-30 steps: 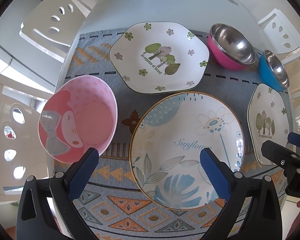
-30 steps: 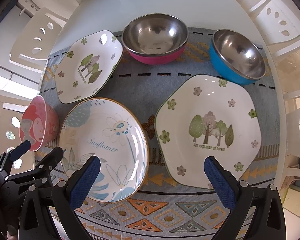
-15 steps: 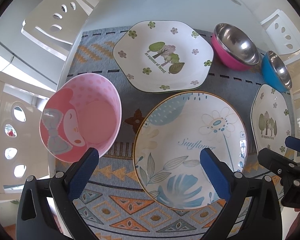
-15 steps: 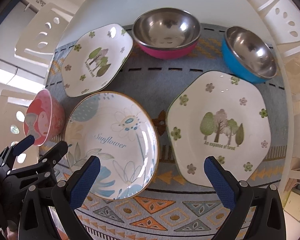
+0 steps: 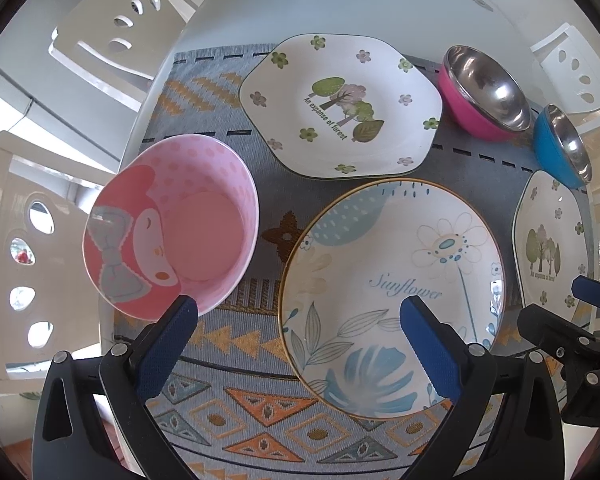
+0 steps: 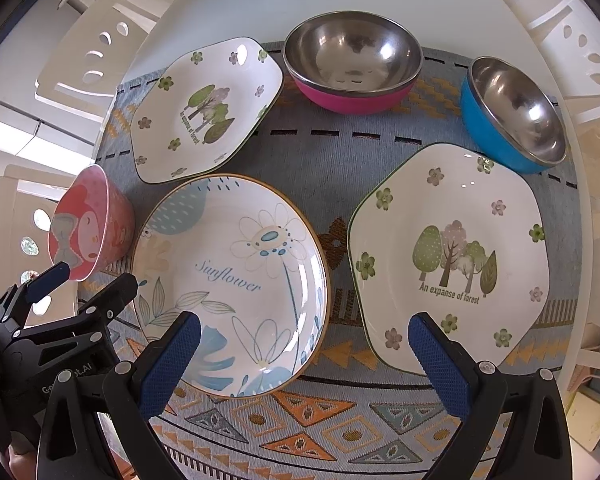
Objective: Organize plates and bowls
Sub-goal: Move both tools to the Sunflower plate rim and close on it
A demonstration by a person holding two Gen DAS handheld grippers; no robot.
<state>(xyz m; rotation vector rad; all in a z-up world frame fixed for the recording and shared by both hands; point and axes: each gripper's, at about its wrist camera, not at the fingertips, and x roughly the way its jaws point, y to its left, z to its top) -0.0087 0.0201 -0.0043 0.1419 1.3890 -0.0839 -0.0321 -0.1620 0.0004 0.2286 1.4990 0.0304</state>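
Plates (image 6: 230,280) and bowls (image 6: 352,60) spread separately on mat (image 6: 320,168). Left gripper (image 5: 298,336), right gripper (image 6: 304,350): fingers wide apart, empty. Risk: glazed rims slipping from pads; pink bowl (image 5: 172,224) near mat edge could tip.

- On my mat (image 6: 312,168): round plate (image 6: 228,292) front, cartoon bowl (image 6: 90,224) to its left, forest plate (image 6: 448,264) to its right.
- Behind: second forest plate (image 6: 204,110), then two steel bowls (image 6: 352,60) rightward.

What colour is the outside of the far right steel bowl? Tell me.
Blue bowl: bright blue outside, bare steel inside; clearest in the right wrist view.
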